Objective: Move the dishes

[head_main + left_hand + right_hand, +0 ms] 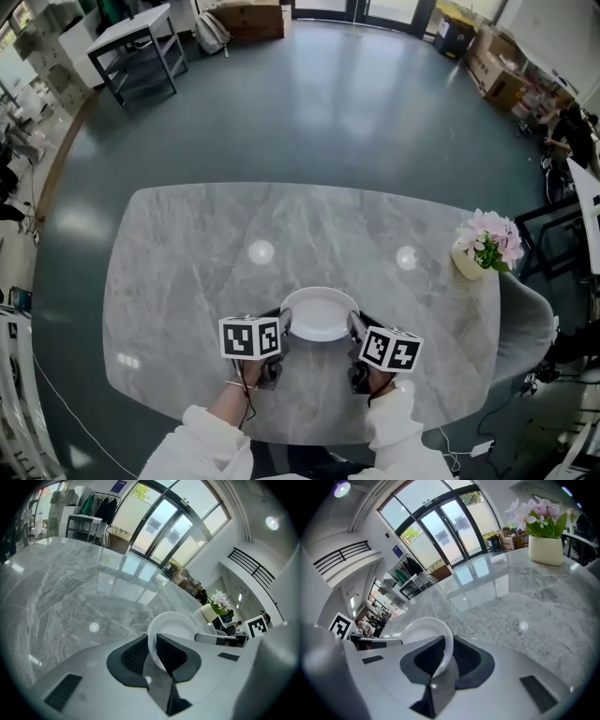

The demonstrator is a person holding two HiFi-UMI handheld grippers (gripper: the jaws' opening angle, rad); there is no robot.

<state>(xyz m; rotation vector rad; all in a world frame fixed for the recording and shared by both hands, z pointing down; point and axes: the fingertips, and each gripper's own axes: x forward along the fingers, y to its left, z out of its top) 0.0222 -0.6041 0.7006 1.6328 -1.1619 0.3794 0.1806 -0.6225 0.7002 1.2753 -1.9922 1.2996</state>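
Observation:
A white dish [320,313] hangs just above the grey marble table [187,272] near its front edge, held from both sides. My left gripper [284,331] is shut on the dish's left rim, which shows white between its black pads [136,656] in the left gripper view, dish [172,629], gripper [152,654]. My right gripper [354,330] is shut on the right rim; in the right gripper view the dish [423,631] edge sits between its pads [465,659], gripper [447,656].
A cream pot of pink flowers [487,244] stands at the table's right edge, flowers [543,524] also in the right gripper view. A grey chair [530,323] sits right of the table. Beyond lie a dark floor, a small table [139,47] and cardboard boxes [497,66].

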